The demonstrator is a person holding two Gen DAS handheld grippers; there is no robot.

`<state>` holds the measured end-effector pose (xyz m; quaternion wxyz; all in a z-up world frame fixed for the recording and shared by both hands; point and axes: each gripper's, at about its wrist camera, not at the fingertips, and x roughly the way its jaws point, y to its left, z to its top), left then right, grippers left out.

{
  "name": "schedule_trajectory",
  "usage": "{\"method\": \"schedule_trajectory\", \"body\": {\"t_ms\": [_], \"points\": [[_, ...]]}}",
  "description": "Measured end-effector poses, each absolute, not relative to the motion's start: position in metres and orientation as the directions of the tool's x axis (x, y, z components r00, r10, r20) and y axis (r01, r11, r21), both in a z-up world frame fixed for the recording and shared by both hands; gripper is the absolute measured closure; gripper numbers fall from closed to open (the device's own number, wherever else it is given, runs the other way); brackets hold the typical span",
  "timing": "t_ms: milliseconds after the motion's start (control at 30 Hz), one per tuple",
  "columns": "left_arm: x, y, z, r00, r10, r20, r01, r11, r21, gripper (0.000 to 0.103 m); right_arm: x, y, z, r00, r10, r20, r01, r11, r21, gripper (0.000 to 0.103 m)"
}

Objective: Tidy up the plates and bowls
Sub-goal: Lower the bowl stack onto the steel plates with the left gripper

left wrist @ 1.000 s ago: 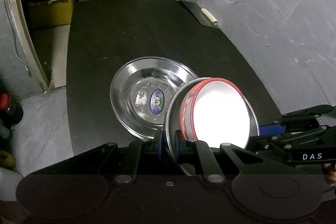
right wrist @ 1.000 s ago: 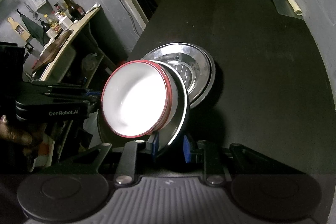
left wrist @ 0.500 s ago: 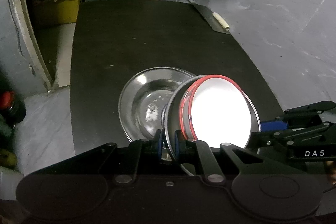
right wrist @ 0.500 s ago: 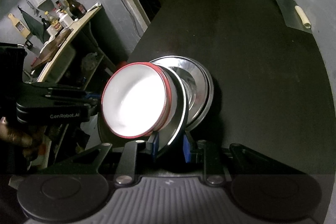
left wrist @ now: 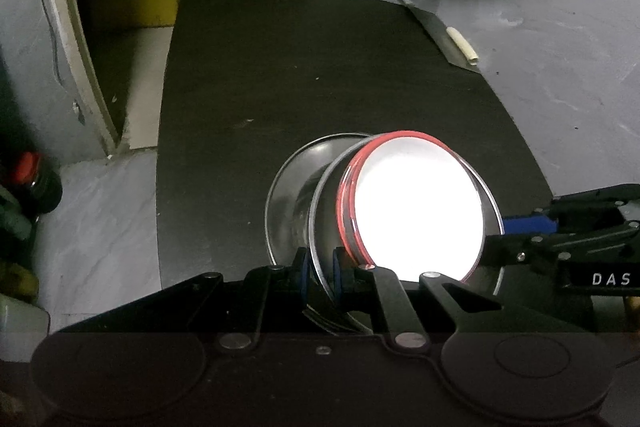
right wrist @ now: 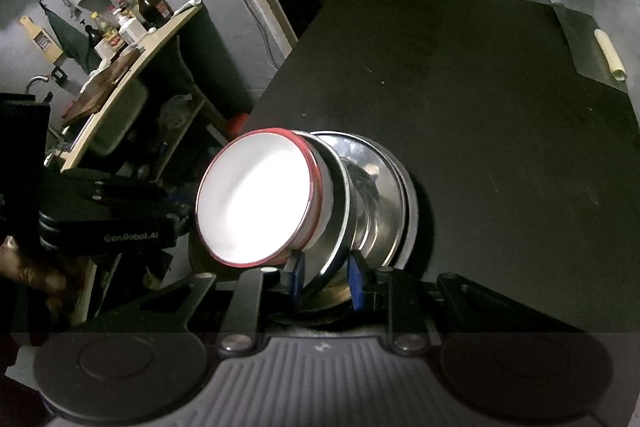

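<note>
Two claws pinch one steel plate (left wrist: 324, 227) by opposite rims: left claw (left wrist: 320, 265) at its six o'clock edge, right claw (right wrist: 326, 277) likewise. White red-rimmed bowl (right wrist: 256, 199) sits in it, above a second steel plate (right wrist: 384, 195) on the black desk (left wrist: 304, 67).

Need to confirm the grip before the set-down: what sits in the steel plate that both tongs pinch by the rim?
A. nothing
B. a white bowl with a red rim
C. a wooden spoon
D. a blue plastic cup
B: a white bowl with a red rim rests in the tilted round steel plate, above another steel plate on the black table.
</note>
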<state>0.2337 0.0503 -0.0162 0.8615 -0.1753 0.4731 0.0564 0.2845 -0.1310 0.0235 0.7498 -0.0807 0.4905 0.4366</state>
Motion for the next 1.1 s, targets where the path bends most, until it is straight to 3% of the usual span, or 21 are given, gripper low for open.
{"method": "schedule_trajectory", "body": {"t_ms": [1100], "points": [[0.25,0.056,-0.024,0.53,-0.038,-0.847,-0.291,0.93,-0.224,0.092,0.298,-0.12,0.005,0.131,0.573,-0.809,-0.716,0.619,0.322,0.077]]}}
